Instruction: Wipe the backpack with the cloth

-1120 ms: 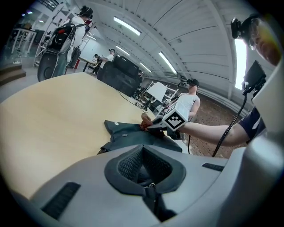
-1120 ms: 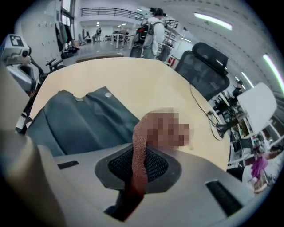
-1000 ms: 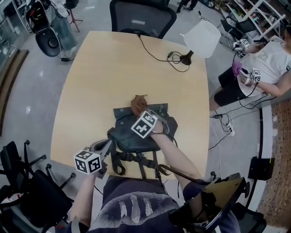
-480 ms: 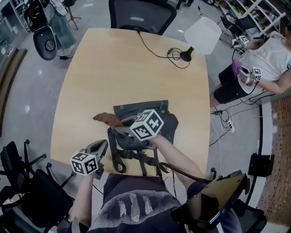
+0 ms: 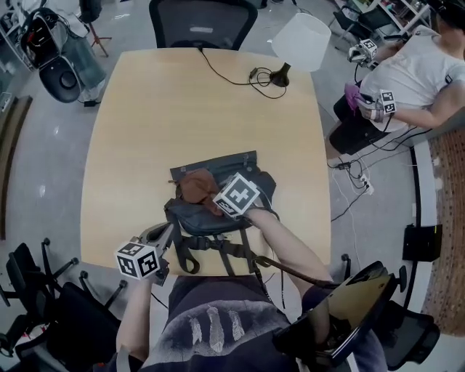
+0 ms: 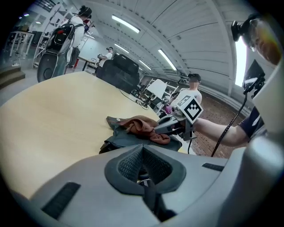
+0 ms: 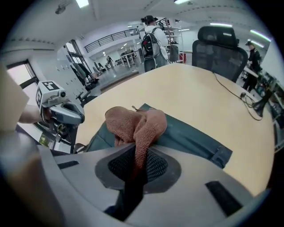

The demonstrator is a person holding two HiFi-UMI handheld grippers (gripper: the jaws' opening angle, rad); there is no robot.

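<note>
A dark teal backpack (image 5: 231, 218) lies flat near the front edge of the wooden table (image 5: 145, 131), its straps trailing toward me. My right gripper (image 5: 211, 195) is shut on a brown cloth (image 5: 194, 185) and presses it on the backpack's upper left part. In the right gripper view the cloth (image 7: 135, 124) bunches just past the jaws, over the backpack (image 7: 191, 139). My left gripper (image 5: 166, 234) sits at the backpack's near left corner, jaws shut with what looks like a dark strap (image 6: 143, 188) pinched between them. The left gripper view shows the cloth (image 6: 142, 126) and the right gripper (image 6: 162, 129) ahead.
A lamp with a white shade (image 5: 300, 40) and its black cable (image 5: 232, 73) stand at the table's far end, an office chair (image 5: 202, 22) behind it. A seated person (image 5: 407, 80) is at the right. Black chairs (image 5: 43, 290) crowd my left side.
The right gripper swept the cloth from the backpack's far edge out to its left side, then back onto its upper left part. The left gripper stayed put.
</note>
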